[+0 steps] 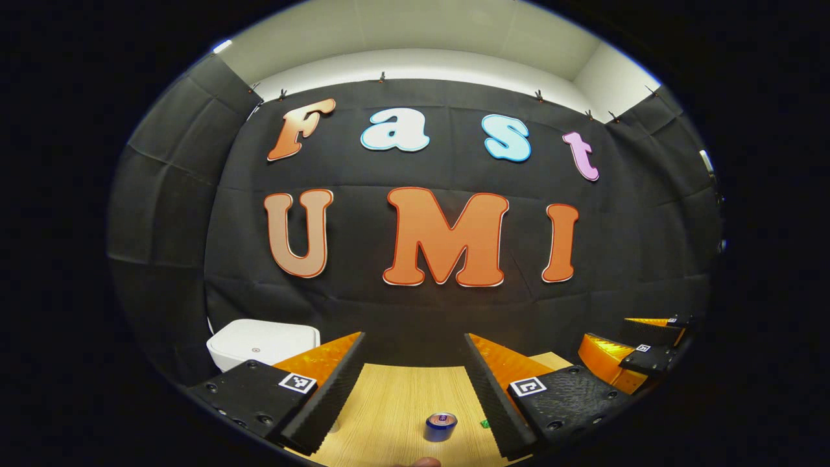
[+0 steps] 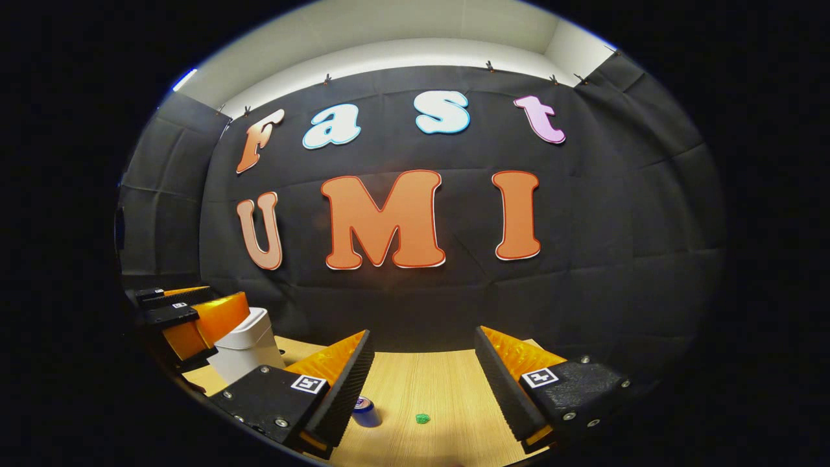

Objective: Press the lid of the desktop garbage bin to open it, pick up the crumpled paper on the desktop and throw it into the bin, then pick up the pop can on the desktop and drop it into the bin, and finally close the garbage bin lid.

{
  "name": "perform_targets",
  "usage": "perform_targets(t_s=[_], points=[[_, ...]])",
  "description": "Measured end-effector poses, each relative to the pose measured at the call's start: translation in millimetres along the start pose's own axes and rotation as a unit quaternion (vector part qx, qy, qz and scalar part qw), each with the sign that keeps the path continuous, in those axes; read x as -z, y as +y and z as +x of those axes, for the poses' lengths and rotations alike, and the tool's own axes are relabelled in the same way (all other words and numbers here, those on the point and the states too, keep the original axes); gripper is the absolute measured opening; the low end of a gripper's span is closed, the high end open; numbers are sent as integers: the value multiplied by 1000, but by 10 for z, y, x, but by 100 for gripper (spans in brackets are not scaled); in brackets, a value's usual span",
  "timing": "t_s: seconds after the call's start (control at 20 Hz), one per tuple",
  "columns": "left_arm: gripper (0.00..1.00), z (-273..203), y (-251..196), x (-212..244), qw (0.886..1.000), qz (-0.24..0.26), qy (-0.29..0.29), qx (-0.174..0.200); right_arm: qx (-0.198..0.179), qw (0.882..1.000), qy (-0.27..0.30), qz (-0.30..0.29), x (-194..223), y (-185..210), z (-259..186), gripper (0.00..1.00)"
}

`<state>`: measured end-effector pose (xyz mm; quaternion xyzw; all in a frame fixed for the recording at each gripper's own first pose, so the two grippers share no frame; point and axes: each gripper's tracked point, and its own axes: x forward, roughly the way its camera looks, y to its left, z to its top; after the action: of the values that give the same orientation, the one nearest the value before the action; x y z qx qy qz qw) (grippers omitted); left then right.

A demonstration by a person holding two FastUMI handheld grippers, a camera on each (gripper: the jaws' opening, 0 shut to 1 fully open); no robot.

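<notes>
Step 1, lid unpressed | my left gripper (image 1: 415, 383) and right gripper (image 2: 425, 376) both wide open, empty | closed white plastic bin (image 1: 262, 344) at 10 o'clock, blue pop can (image 1: 441, 426) at 6, small green crumpled paper (image 2: 422, 418) beside it | next I press the lid.

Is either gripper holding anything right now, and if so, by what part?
Nothing is held. The left gripper and right gripper are both open above the table; the pop can stands there untouched.
</notes>
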<state>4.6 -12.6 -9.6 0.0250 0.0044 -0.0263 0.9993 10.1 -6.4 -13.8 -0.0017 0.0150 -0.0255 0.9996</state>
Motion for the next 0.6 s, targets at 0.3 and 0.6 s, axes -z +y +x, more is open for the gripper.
perform_targets(t_s=[0.3,0.6], points=[[89,-13,-3,7,1000,2,0,2,3,1000,3,1,25,-13,-2,93],[93,-37,-20,-4,1000,5,0,4,4,1000,8,-4,73,-19,-15,94]])
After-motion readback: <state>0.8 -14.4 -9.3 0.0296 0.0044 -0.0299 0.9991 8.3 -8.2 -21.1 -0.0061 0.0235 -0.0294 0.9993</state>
